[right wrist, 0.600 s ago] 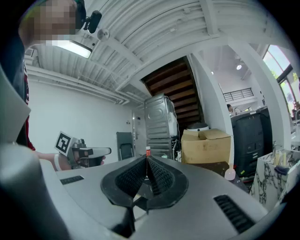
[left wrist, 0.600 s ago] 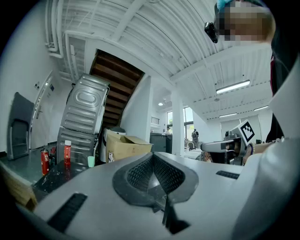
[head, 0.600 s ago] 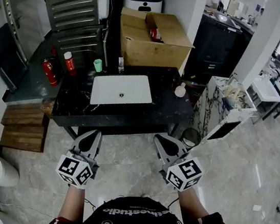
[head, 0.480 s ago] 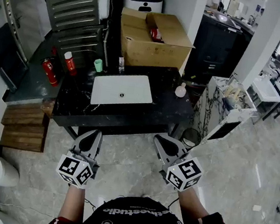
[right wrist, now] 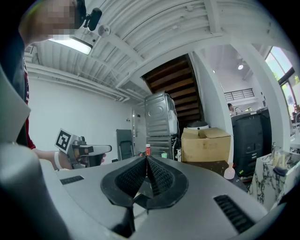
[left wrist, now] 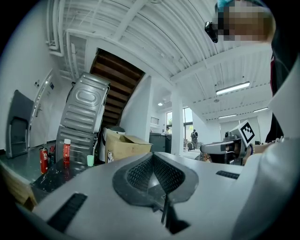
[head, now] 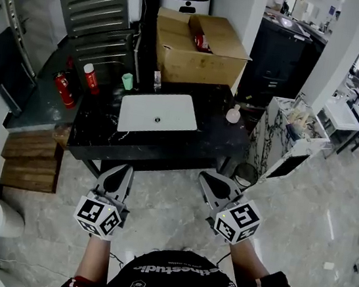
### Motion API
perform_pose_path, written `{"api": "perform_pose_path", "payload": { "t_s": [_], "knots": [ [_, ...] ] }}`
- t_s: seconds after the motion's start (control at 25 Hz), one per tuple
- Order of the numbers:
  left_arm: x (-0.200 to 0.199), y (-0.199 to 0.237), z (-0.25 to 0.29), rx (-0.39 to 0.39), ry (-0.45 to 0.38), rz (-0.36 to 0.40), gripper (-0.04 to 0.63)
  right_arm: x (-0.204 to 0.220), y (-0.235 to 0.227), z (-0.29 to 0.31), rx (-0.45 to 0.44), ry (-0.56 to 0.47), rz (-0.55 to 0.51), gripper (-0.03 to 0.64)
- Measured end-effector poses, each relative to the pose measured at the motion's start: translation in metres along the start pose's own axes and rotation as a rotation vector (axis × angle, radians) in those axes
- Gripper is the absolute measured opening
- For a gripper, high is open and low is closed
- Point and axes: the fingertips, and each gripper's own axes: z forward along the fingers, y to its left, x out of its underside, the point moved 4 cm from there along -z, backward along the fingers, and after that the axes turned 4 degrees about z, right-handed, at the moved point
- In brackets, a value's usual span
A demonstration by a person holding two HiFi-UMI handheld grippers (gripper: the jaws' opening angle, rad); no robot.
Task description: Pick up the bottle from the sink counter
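Observation:
A red bottle with a white cap [head: 91, 76] stands upright at the back left of the black sink counter [head: 95, 128]; it also shows in the left gripper view as the red bottle [left wrist: 66, 152] and in the right gripper view as the red bottle [right wrist: 148, 150]. A small pale round bottle [head: 233, 114] stands near the counter's right edge. My left gripper [head: 120, 170] and right gripper [head: 213, 179] hover side by side over the floor, short of the counter's front edge. Both are shut and hold nothing, as the left gripper [left wrist: 153, 154] and right gripper [right wrist: 146, 158] show close up.
A white sink basin [head: 158, 113] fills the counter's middle, with a green cup [head: 127, 81] behind it. An open cardboard box [head: 199, 48] sits at the back. A red fire extinguisher [head: 63, 90] stands to the left, a marble-patterned cabinet [head: 287, 138] to the right.
Both grippers have crept slightly toward the counter and stay shut. Nothing on the counter has moved.

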Motion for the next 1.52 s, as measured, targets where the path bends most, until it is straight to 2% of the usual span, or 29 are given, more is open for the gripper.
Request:
{"api": "perform_pose_path", "payload": {
  "t_s": [0.6, 1.0, 1.28, 1.4, 1.52],
  "knots": [
    [0.001, 0.021, -0.015, 0.026, -0.007, -0.008, 0.015, 0.006, 0.02, 0.015, 0.046, 0.0, 0.02, 0.038],
    [0.027, 0.047, -0.012, 0.049, 0.013, -0.039, 0.015, 0.025, 0.024, 0.03, 0.089, 0.005, 0.045, 0.038],
    [0.04, 0.077, 0.044, 0.033, 0.026, -0.035, 0.015, 0.022, -0.033, 0.076, 0.099, -0.011, 0.054, 0.038],
    [0.044, 0.094, 0.085, 0.019, 0.033, -0.034, 0.015, 0.016, -0.07, 0.11, 0.086, -0.03, 0.045, 0.038],
    [0.044, 0.111, 0.138, 0.012, 0.027, -0.023, 0.015, 0.005, -0.109, 0.145, 0.045, -0.042, -0.009, 0.04]
  ]
}}
